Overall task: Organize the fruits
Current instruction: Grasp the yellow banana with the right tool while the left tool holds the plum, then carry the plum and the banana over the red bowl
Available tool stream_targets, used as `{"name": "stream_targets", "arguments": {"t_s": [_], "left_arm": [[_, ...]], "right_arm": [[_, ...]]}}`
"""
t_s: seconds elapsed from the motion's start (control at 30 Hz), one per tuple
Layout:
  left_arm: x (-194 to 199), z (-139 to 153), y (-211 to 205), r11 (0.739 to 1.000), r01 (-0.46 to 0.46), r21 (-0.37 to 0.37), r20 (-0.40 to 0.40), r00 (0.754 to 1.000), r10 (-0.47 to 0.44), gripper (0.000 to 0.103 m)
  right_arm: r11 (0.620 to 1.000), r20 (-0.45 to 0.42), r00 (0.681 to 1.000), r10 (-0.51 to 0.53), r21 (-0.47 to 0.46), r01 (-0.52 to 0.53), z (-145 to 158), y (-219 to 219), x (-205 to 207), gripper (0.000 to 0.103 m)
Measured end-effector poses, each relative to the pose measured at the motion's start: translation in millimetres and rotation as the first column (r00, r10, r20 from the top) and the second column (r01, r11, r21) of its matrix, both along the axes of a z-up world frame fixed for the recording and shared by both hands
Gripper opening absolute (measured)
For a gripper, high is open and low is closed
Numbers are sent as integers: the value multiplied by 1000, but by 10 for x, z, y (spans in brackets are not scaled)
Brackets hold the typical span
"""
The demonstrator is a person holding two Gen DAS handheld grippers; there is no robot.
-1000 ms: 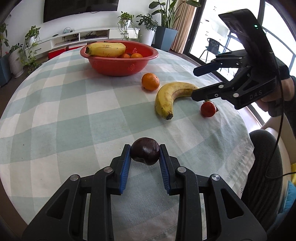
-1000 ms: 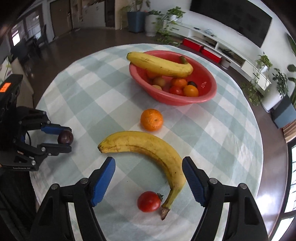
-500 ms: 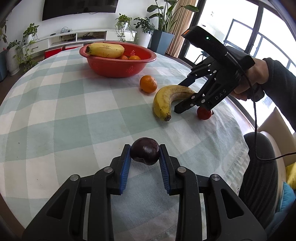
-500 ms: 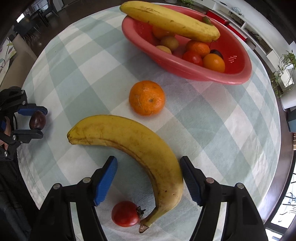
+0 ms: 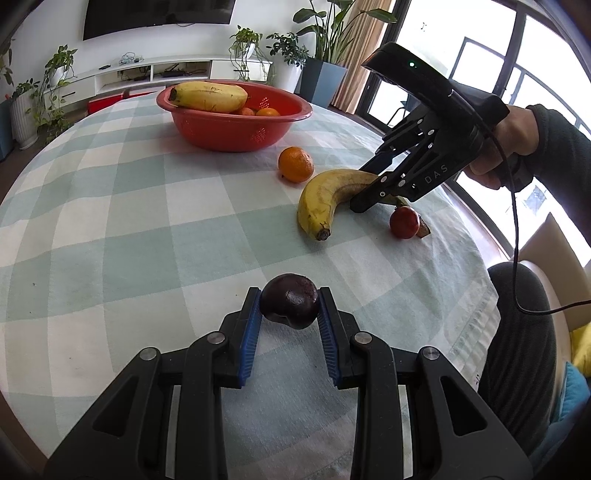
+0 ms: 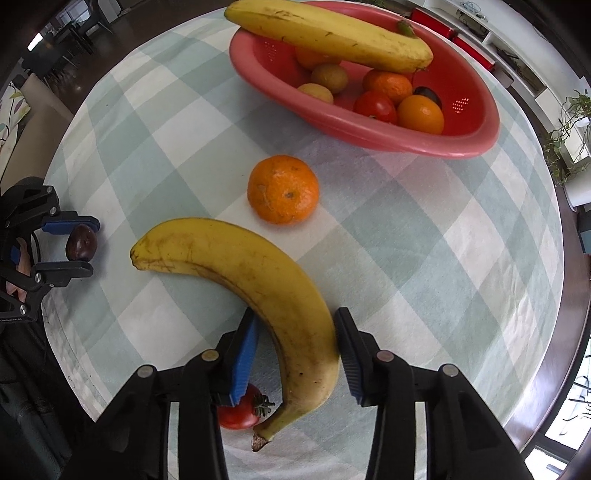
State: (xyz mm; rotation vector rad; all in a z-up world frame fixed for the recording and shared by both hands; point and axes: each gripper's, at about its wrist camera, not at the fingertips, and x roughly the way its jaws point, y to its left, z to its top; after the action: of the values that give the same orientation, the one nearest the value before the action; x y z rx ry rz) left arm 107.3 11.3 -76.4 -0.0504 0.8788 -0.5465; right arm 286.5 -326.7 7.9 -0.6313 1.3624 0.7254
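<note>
My left gripper is shut on a dark purple plum and holds it just above the checked tablecloth near the table's front edge; it also shows in the right wrist view. My right gripper is down over the loose banana, its jaws close on both sides of the banana's stem half; contact is unclear. In the left wrist view the right gripper reaches the banana from the right. A red tomato lies beside the stem. An orange lies between the banana and the red bowl.
The red bowl at the far side holds a second banana, oranges, a tomato and other small fruit. The round table's edge runs close on the right. A person's knee is beside the table.
My right gripper came down over the loose banana and its jaws narrowed around the stem half. My left gripper kept the plum and barely moved.
</note>
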Motion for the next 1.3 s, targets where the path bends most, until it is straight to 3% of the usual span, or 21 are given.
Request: {"name": "stream_targets", "arguments": {"t_s": [0.37,0.63,1.07,1.3], "left_arm": [[-5,-8,-11,1000,6,2,0,1000,-6,28],[-1,-19,-20,1000,1,3,1,1000,-1,28],[7,-26,-20,1000,-8,9,4,1000,8,28],[16,-19,-7,1000,-14,1,6,1000,14,28]], "right_arm": [[999,16,999,30,-44,-30,5,220,79,47],[998,76,997,-30,66,25,14,123,-166,35],[970,155,978,-139,219,103,221,-56,-488,34],[937,135,970,-201,314,150,357,-153,-637,34]]}}
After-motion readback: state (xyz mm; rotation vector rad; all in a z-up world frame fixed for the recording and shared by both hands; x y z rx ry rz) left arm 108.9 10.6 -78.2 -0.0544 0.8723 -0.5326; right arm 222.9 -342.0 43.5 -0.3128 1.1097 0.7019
